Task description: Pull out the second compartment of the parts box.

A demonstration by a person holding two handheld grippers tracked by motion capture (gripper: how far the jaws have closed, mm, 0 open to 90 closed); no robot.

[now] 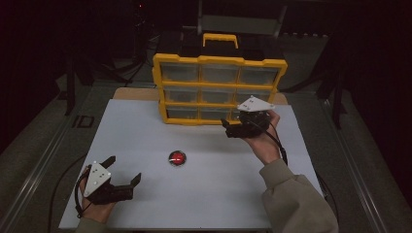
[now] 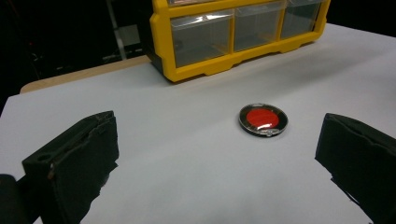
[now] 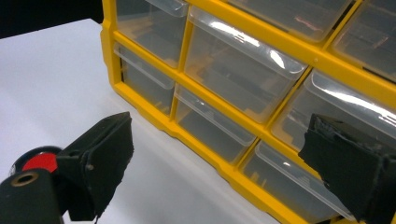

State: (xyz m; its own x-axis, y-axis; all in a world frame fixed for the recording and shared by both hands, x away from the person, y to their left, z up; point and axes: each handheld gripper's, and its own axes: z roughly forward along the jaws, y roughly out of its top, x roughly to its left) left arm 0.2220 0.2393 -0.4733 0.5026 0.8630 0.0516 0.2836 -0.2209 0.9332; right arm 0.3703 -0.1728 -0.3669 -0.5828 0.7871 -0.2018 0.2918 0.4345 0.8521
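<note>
- The person's left hand [image 1: 94, 201] is lying low at the worktop's [image 1: 145, 126] near left corner, forearm coming in from the near edge, holding the left gripper [image 1: 124, 171] pointed toward the far right.
- The left gripper's jaws are standing wide apart, gripping nothing and touching nothing; in the left gripper view the gap between them [image 2: 217, 154] is framing bare worktop [image 2: 177, 149], with the round red tin [image 2: 263, 119] lying ahead of them toward the right-hand jaw.
- The right hand [image 1: 265, 141] is reaching up from the near right, sleeve [image 1: 296, 204] rising from the near edge, wrist bent so the right gripper [image 1: 226, 127] is pointing left along the organiser's front.
- The right gripper's jaws are also spread wide and empty; in the right gripper view they [image 3: 215, 158] are sitting just in front of the lower drawers [image 3: 215, 128], close but not touching as far as can be seen.
- One round red tin [image 1: 177, 158] is resting flat around the middle of the worktop, well apart from both grippers.
- One yellow drawer organiser [image 1: 218, 90] is standing upright at the far edge, showing nine clear drawers in three rows of three, all shut, with one yellow handle [image 1: 220, 39] on top.
</note>
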